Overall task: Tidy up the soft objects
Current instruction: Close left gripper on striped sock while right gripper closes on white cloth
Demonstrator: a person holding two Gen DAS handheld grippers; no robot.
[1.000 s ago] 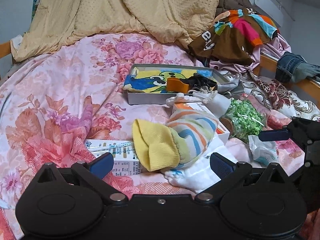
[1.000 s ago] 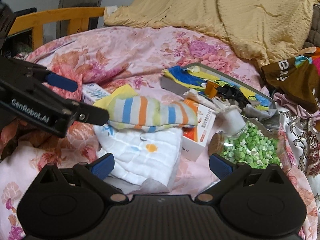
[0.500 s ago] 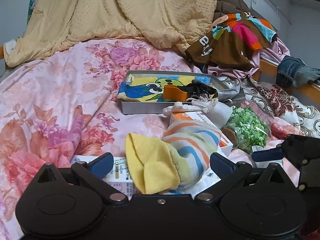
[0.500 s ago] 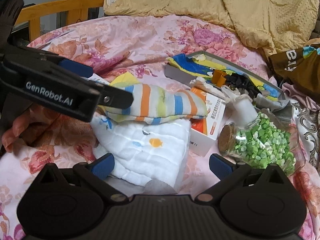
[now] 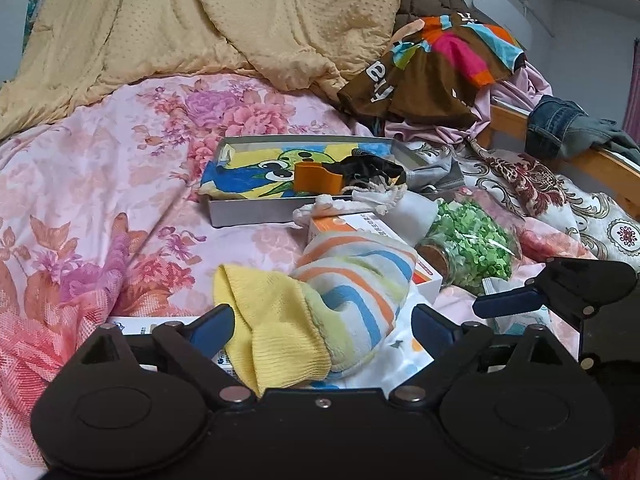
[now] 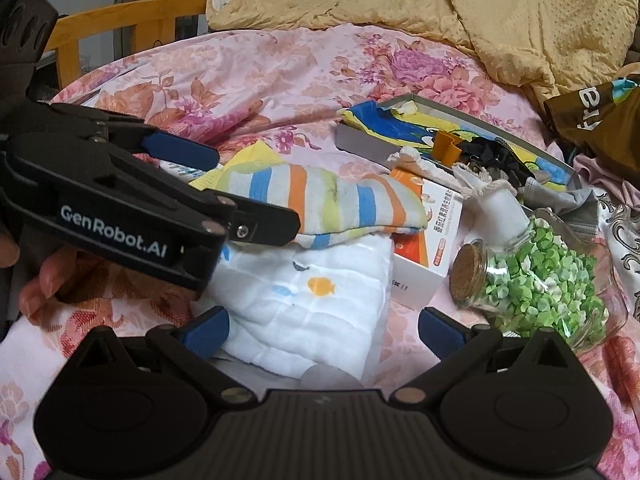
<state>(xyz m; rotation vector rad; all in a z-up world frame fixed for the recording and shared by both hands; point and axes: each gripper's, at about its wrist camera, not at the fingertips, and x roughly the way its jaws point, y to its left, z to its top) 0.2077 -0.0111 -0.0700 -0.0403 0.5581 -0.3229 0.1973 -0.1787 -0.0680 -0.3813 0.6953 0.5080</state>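
A striped sock with a yellow cuff lies on a folded white cloth with a fish print. My left gripper is open, its fingers on either side of the sock's cuff end; it also shows in the right wrist view. My right gripper is open, its fingers astride the near edge of the white cloth; one of its fingers shows in the left wrist view. A grey tray behind holds a cartoon-print cloth and small items.
An orange-and-white carton lies under the sock's toe. A corked glass jar of green bits lies on its side to the right. A yellow blanket and heaped clothes fill the back. A wooden bed rail runs on the right.
My left gripper has moved forward until its open fingers flank the sock's cuff. My right gripper has edged closer to the white cloth. The sock and cloth have not moved.
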